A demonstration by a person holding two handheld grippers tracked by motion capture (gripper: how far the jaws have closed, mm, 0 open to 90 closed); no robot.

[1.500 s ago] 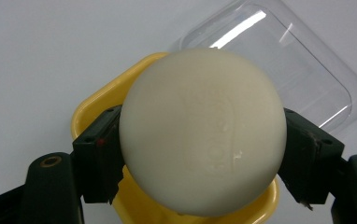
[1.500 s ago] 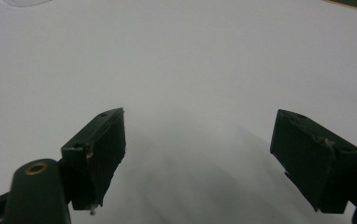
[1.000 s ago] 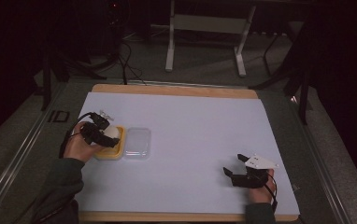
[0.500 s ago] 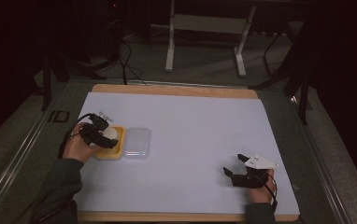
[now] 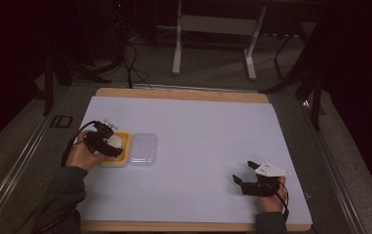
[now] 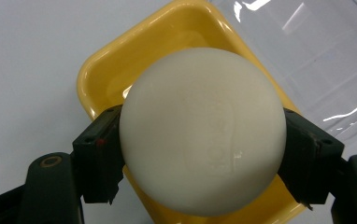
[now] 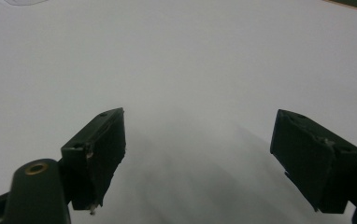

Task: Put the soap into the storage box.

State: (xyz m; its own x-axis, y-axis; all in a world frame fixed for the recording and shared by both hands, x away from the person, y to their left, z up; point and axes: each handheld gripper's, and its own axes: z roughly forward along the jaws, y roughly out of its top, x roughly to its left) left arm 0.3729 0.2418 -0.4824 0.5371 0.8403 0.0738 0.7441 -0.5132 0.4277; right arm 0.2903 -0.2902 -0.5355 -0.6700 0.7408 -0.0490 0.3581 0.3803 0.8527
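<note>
A round white soap bar point(image 6: 202, 130) is clamped between the two black jaws of my left gripper point(image 6: 200, 154), held just above a yellow soap dish point(image 6: 116, 70). In the high view the left gripper point(image 5: 107, 144) sits over the yellow dish point(image 5: 120, 158) at the table's left, the white soap point(image 5: 116, 142) showing in it. A clear plastic lid point(image 5: 143, 149) lies flat right beside the dish. My right gripper point(image 5: 242, 176) rests near the front right of the table, jaws spread wide over bare white surface point(image 7: 190, 70) with nothing between them.
The white table sheet point(image 5: 208, 131) has a wooden edge point(image 5: 184, 92) at the back and front. Dark floor, cables and a metal stand base point(image 5: 213, 29) lie beyond the table. A metal rail point(image 5: 23, 161) runs along the left side.
The left hand and gripper shifted slightly leftward and back over the yellow dish with the soap. The right gripper stayed put.
</note>
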